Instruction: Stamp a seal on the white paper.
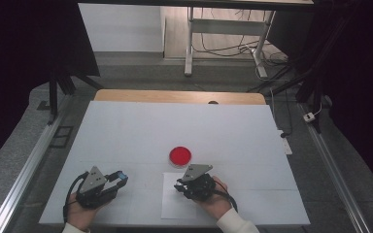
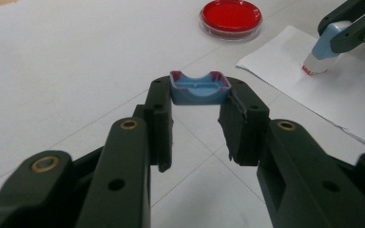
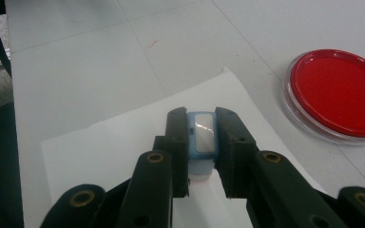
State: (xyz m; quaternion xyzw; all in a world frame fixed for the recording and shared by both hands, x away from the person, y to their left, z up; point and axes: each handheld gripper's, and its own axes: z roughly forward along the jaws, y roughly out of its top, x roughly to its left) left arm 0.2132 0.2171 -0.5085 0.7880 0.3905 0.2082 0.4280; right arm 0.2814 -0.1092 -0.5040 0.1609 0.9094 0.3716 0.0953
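Note:
My left gripper [image 1: 121,177] [image 2: 200,91] is shut on a small blue cap [image 2: 199,88] with a dark red rim, held above the white table at the front left. On a white paper sheet [image 1: 171,206] [image 3: 109,147] my right gripper [image 1: 178,186] [image 3: 201,118] is shut on a light blue stamp [image 3: 202,137]. The stamp [image 2: 320,54] stands with its red base down on the sheet [image 2: 342,95], between the right gripper's [image 2: 348,23] jaws. A round red-filled dish [image 1: 180,155] [image 2: 230,17] [image 3: 340,90] lies just beyond the paper.
The white table top [image 1: 141,131] stretches back to a wooden strip [image 1: 175,96]. Metal rails [image 1: 24,174] run along both sides. Behind the table, a desk frame [image 1: 190,43] and loose cables [image 1: 233,48] sit on the floor.

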